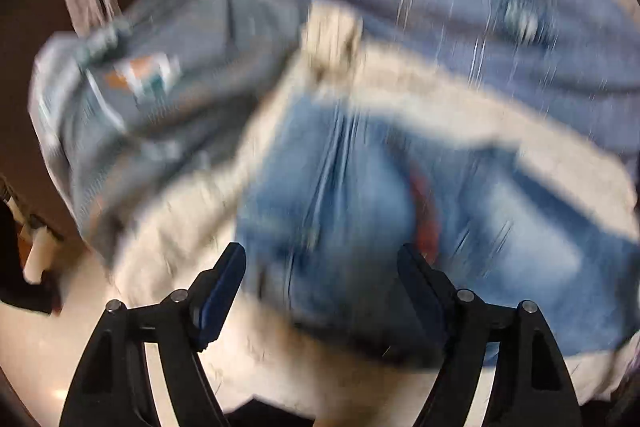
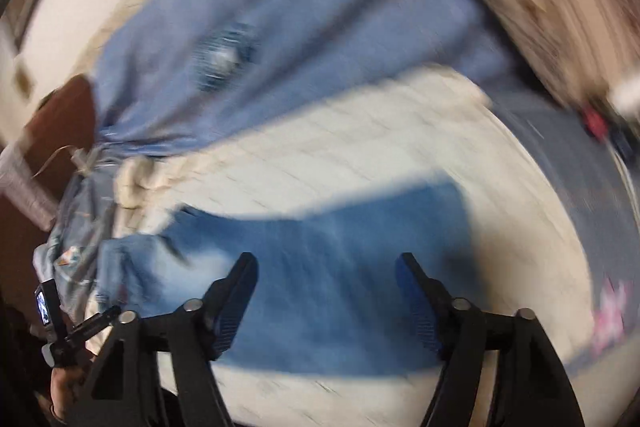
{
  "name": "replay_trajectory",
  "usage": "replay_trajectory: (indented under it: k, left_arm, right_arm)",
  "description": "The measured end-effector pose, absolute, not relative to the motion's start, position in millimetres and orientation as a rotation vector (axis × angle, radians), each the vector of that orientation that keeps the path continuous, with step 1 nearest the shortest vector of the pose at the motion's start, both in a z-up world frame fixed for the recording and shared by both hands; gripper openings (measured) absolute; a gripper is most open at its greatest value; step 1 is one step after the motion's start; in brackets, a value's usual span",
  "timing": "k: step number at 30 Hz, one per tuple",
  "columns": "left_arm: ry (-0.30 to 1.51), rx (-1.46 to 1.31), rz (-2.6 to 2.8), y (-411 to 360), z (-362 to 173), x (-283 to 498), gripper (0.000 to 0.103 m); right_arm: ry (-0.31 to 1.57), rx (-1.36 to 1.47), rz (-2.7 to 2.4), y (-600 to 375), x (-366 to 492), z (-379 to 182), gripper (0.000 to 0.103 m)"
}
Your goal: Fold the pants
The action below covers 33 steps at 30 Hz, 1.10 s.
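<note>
Pants (image 1: 360, 211): blue denim jeans, faded patches, lying on a cream surface right in front of both tools. Left wrist view shows a center seam and a red-orange streak near the right pad; looks like a pocket panel at right — heavy motion blur, details soft.
Pants pos: between and just beyond the fingertips in both views. In the right wrist view the denim (image 2: 320, 267) spans the gap between the pads as a broad flat band.
Left gripper (image 1: 322, 267): jaws wide apart, nothing clamped; denim sits in the gap, can't tell if the pads touch it.
Right gripper (image 2: 326, 277): jaws apart too, nothing pinched; hovers over or at the denim, contact unclear.
Cream cover (image 2: 360, 155): pale textured cloth under the jeans, faint grid pattern — bed or table, can't tell which.
Lighter blue garment (image 1: 460, 7): beyond the jeans, thin white stripes in the left view, w/ a frayed round spot (image 2: 224, 55). Lies across the cream cover, apart from the jeans.
Grey-blue garment (image 1: 160, 87): bunched at left, w/ an orange/teal/white print, close to the jeans' left edge.
Background: dark brown floor at left.
Other tool: left tool's body and holder's hand (image 2: 64, 387) at lower left of right view.
Pink print (image 2: 608, 315): on cloth at far right, blurred.
</note>
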<state>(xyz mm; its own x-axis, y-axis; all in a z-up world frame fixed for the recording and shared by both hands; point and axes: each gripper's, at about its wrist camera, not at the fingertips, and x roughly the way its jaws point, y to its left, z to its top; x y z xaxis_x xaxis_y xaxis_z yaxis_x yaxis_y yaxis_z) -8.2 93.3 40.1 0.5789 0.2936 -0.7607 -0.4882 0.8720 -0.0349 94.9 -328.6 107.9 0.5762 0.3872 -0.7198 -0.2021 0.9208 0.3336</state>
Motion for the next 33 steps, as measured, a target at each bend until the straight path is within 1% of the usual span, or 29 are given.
replay_trajectory:
  k: [1,3,5,7,8,10,14,15,16,17,19,20,21,22,24,26,27,28,31,33]
  left_arm:
    - [0.747,-0.263,0.446,90.7,52.4,-13.1,0.080]
    - [0.670,-0.249,0.423,84.5,58.3,-12.2,0.087]
    - [0.765,-0.190,0.451,83.0,36.1,2.5,0.088]
    - [0.963,-0.180,0.488,93.1,-9.7,15.0,0.087]
    - [0.984,-0.201,0.476,98.1,-21.6,14.4,0.088]
    - [0.953,-0.221,0.458,102.9,-19.5,6.3,0.089]
    - [0.939,-0.187,0.430,100.5,-22.2,-3.1,0.090]
    - [0.934,-0.184,0.427,100.4,-21.7,-3.6,0.090]
    - [0.931,-0.176,0.425,104.1,-21.5,-4.4,0.090]
    - [0.928,-0.172,0.425,104.6,-22.6,-8.4,0.090]
    - [0.922,-0.159,0.426,98.7,-21.5,-7.0,0.090]
    - [0.920,-0.152,0.426,96.4,-19.6,-8.4,0.090]
    - [0.918,-0.147,0.424,94.5,-20.1,-6.2,0.090]
    - [0.919,-0.138,0.423,96.0,-21.7,-2.2,0.090]
    - [0.915,-0.124,0.423,96.0,-21.3,-3.5,0.090]
    - [0.912,-0.125,0.419,96.6,-21.6,-3.6,0.090]
    - [0.912,-0.129,0.419,97.2,-21.5,-3.5,0.090]
    - [0.912,-0.134,0.421,97.7,-21.6,-2.8,0.090]
    - [0.911,-0.133,0.430,97.3,-21.5,-1.7,0.090]
    - [0.908,-0.130,0.432,96.4,-21.4,-2.1,0.090]
  right_arm:
    - [0.899,0.197,0.407,-298.6,111.6,112.0,0.079]
    - [0.931,0.141,0.542,-236.4,149.4,110.0,0.079]
    - [0.974,0.074,0.662,-178.1,180.9,100.1,0.079]
    - [1.013,-0.005,0.721,-135.1,200.5,82.8,0.079]
    - [1.032,-0.046,0.732,-113.8,211.0,70.7,0.079]
    - [1.063,-0.129,0.727,-80.5,232.2,42.0,0.079]
    - [1.148,-0.223,0.752,-62.0,245.1,-6.3,0.078]
    - [1.131,-0.248,0.744,-62.4,241.9,-11.6,0.066]
    - [1.111,-0.245,0.740,-64.0,239.9,-6.6,0.027]
    - [1.108,-0.210,0.742,-64.4,240.5,0.0,0.026]
    - [1.037,-0.220,0.701,-61.0,237.5,17.3,0.024]
    - [1.047,-0.186,0.686,-60.1,242.7,16.5,0.024]
    - [1.085,-0.159,0.649,-60.6,252.9,5.7,0.021]
    - [1.133,-0.132,0.609,-62.8,262.8,-13.8,0.022]
    - [1.103,0.012,0.658,-75.7,267.1,-19.1,0.024]
    - [1.156,0.111,0.673,-88.8,272.8,-21.5,0.031]
    - [1.174,0.140,0.668,-95.1,274.4,-19.3,0.048]
    - [1.170,0.193,0.658,-107.4,274.4,-11.6,0.070]
    - [1.078,0.294,0.678,-137.0,256.6,21.0,0.071]
    - [1.084,0.381,0.727,-154.7,236.5,31.3,0.071]
